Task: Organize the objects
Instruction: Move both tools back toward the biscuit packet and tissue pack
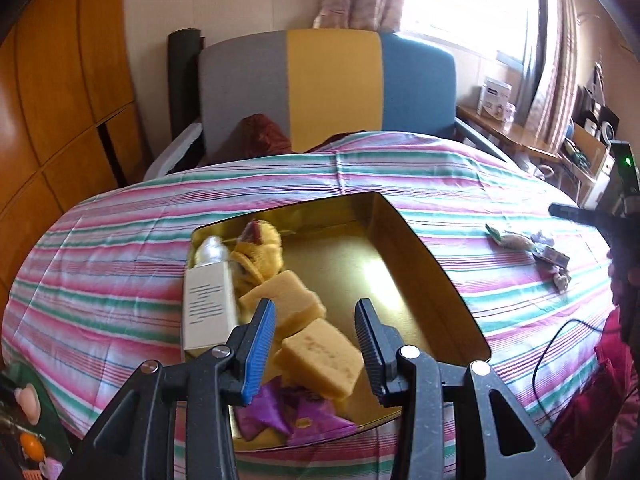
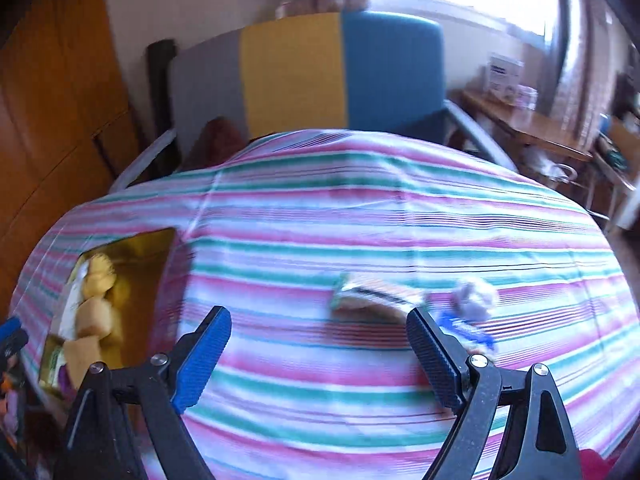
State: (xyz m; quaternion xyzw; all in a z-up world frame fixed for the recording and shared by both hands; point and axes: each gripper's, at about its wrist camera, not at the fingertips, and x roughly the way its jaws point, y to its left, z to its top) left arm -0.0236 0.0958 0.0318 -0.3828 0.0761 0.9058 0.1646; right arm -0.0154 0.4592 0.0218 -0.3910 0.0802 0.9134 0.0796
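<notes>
A gold tin lies open on the striped cloth. In it are a white tube, a yellow plush, two yellow sponges and purple wrappers. My left gripper hovers over the tin's near end, jaws partly apart and pressing on nothing. My right gripper stands wide open and empty above the bare cloth. Just beyond its right finger lie a green-and-white packet and a bluish wrapper. The tin shows at the far left of that blurred view.
A chair with a grey, yellow and blue back stands behind the table. Wooden cupboards fill the left side. A desk with a box is at the right. A black cable and a red sleeve are at the right edge.
</notes>
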